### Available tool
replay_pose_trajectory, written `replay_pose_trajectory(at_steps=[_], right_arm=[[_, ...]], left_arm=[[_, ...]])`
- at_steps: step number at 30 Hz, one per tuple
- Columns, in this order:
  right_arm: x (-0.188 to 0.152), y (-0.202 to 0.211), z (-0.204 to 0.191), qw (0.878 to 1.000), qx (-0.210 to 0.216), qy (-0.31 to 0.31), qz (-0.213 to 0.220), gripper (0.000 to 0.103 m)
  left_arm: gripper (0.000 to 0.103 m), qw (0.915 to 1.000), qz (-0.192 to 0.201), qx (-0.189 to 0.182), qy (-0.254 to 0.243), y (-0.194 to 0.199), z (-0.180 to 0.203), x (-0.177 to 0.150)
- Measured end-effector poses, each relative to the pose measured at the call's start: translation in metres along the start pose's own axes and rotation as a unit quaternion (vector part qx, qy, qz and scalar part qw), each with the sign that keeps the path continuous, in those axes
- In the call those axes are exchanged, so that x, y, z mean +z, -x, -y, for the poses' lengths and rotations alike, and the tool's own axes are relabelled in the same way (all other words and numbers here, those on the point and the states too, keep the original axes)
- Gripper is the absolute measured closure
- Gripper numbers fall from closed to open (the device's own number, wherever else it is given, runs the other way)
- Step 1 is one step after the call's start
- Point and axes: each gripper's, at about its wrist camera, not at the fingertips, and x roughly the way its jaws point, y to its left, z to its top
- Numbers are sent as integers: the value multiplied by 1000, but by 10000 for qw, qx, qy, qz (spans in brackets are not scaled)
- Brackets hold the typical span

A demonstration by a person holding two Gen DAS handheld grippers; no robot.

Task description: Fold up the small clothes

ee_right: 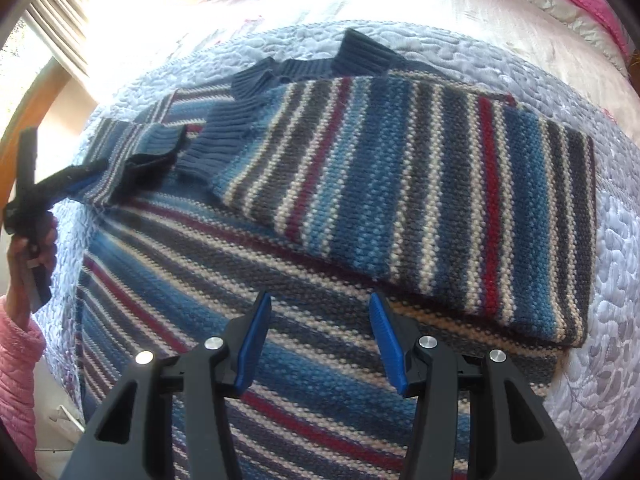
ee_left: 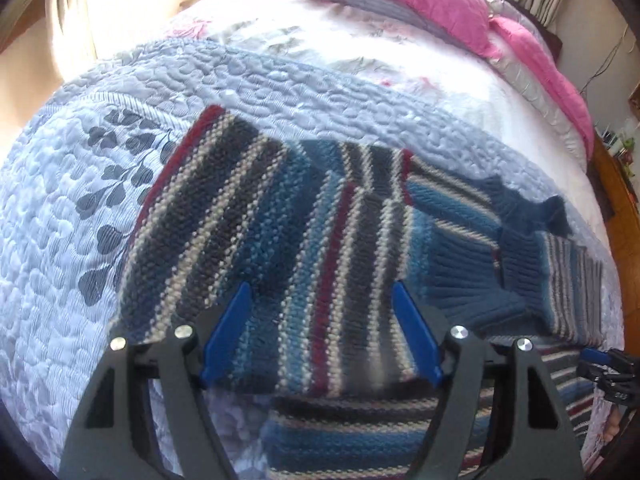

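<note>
Left wrist view: a striped sweater (ee_left: 288, 216) is seen lying on the quilt (ee_left: 60, 240) of a bed, near the edge closest to the camera. One side has been folded over the middle, and a blue ribbed cuff (ee_left: 476, 280) rests on top. The left gripper (ee_left: 320, 336) is held just above the knit with its jaws wide apart, and nothing is held in it.

In the right wrist view, the right gripper (ee_right: 318, 344) is also spread open and empty, just over the lower part of the sweater (ee_right: 400, 184). A hand (ee_right: 32, 248) in a pink sleeve is seen at the left.

The next fold is probably to be made now. Both layers of an edge should be pinched together, lifted low, and laid down flat so the stripes line up and no bumps are left.
</note>
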Motion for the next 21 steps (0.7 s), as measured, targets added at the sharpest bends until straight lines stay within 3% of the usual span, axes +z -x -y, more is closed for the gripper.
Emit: replay_pose_trajectory(at_steps=[2,6,12,17,21], right_arm=[[6,-3,-13,10000,75,43,-33,51],[22,-8,-42,9996,183,173,-132,51],[62,-19,-92,9974,619,269,-260,51],[91,-47,-120,9926,1090,23,-535,51],[109,-72,-135,9908,1167,-168,-664,51]], left_arm=[[34,9991,-280,245,-180,-23,0,-4],[29,9979,-120,514,-381,-29,6,-14],[27,9991,166,-196,333,10,-18,-10],[23,9986,468,127,220,38,-40,3],[22,9989,309,292,173,33,-58,3]])
